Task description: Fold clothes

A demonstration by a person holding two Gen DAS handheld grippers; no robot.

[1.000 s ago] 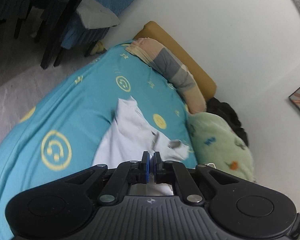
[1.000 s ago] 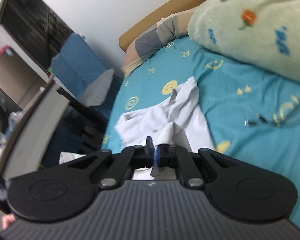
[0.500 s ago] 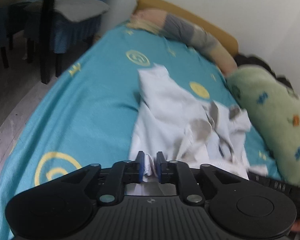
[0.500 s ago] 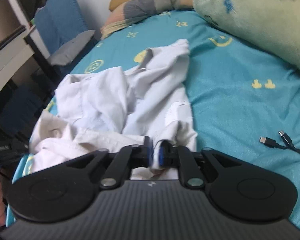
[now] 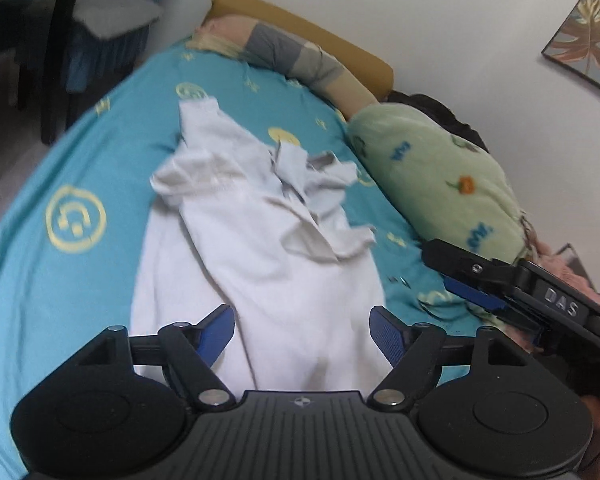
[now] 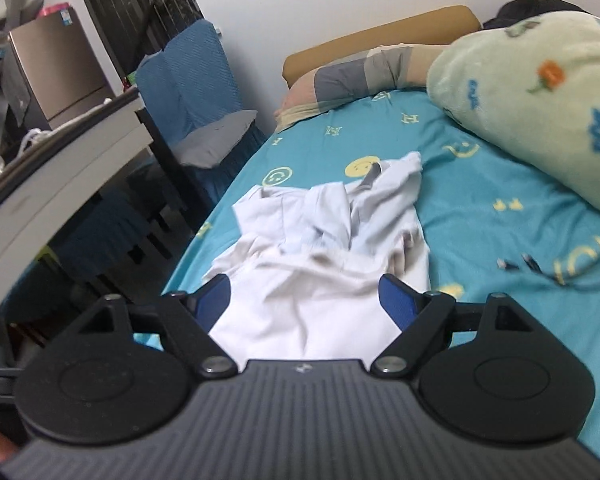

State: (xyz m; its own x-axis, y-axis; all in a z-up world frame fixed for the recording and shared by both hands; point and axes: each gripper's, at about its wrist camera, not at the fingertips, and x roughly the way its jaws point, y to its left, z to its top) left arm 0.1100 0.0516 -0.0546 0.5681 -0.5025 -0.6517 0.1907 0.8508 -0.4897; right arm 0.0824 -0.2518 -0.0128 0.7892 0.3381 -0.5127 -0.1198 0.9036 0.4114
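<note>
– What's that white garment (image 5: 268,264) on your bed made of?

– Thin woven cloth, matt and creased, with a stitched hem. The turquoise sheet (image 5: 60,152) under it looks smooth, with flat yellow print.

– And the green blanket (image 5: 432,176) along the bed's far edge?

– Fluffy fleece, soft and dull. Your left claw (image 5: 302,332) is matt black plastic with ribbed housing, bright metal rivets and blue rubbery pads (image 5: 388,336). Your right claw (image 6: 304,300) is the same. The headboard (image 6: 380,36) looks like smooth mustard upholstery.
</note>
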